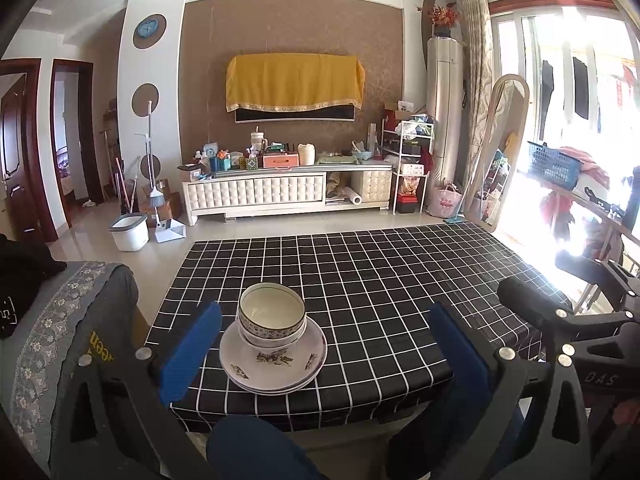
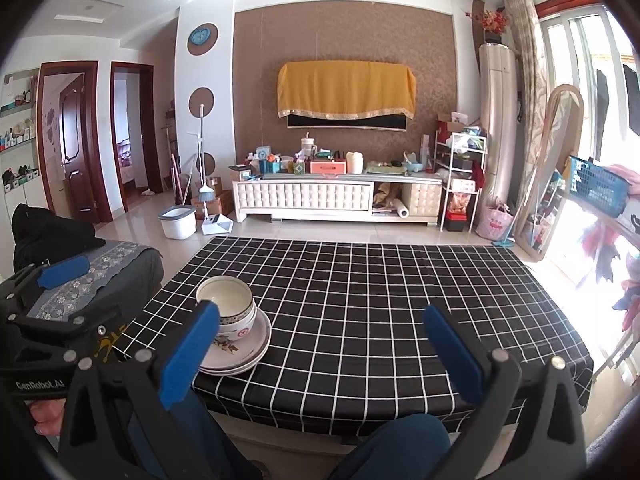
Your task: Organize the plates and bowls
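Note:
A stack of patterned bowls [image 1: 272, 316] sits on a stack of white flowered plates [image 1: 276, 364] near the front left edge of the table with the black checked cloth [image 1: 380, 280]. The bowls [image 2: 230, 306] and plates [image 2: 244, 344] also show in the right wrist view. My left gripper [image 1: 324, 344] is open and empty, held back from the stack, which lies between its blue pads [image 1: 192, 352]. My right gripper [image 2: 320, 348] is open and empty, to the right of the stack, over the table's front edge.
A grey patterned sofa arm [image 1: 80, 320] stands left of the table. The right gripper's body [image 1: 580, 320] shows at the right of the left wrist view. A TV cabinet [image 2: 340, 196], a white bucket [image 2: 178, 222] and a mirror [image 2: 560, 168] stand beyond the table.

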